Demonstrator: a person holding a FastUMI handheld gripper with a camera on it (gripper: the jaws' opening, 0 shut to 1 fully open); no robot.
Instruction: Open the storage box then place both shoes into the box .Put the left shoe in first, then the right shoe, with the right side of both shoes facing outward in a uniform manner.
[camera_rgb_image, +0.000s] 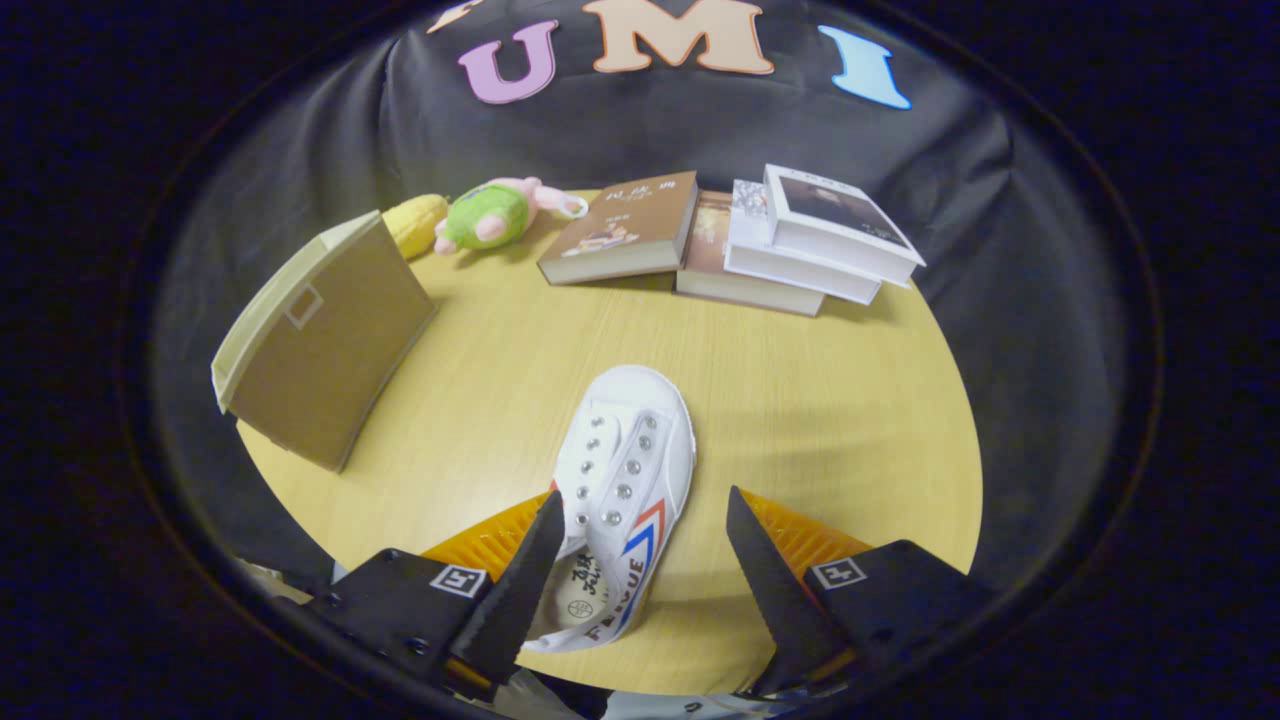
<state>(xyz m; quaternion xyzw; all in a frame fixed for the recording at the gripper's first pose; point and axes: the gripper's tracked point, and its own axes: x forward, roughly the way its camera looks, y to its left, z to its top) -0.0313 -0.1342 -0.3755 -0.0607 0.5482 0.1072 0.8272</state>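
Tabletop (800, 400) of pale yellow wood grain fills the work area, with black cloth hanging behind it as the booth wall and draping down past its edges.

At the far side of the table lie several books: a brown-covered book (622, 230) set at an angle, and just beside it a stack of books (810, 250) with white-edged volumes on top of a brown one. Near the brown-covered book lies a green and pink plush toy (495, 213), and touching it on the far side is a yellow plush item (418, 222).

The storage box (325, 340), tan with a paler rim and a small square tab on its face, stands on the table well apart from the fingers, off to their left and ahead of them. Whether the box is open or shut cannot be told from this angle.

The gripper (645, 545) has its fingers spread wide, gripping nothing. A white canvas shoe (625, 480) lies on the table between the fingers, with its toe pointing away from them and its heel end toward the gripper body. The shoe sits closer to the left finger, whose tip overlaps the shoe's edge; the right finger stands clear of it.

The shoe carries red and blue chevron stripes on its side, metal eyelets in two rows, and red lettering along the sole edge that is only partly readable. Printing on the insole is too small to read. The book covers bear text that is too blurred to read.
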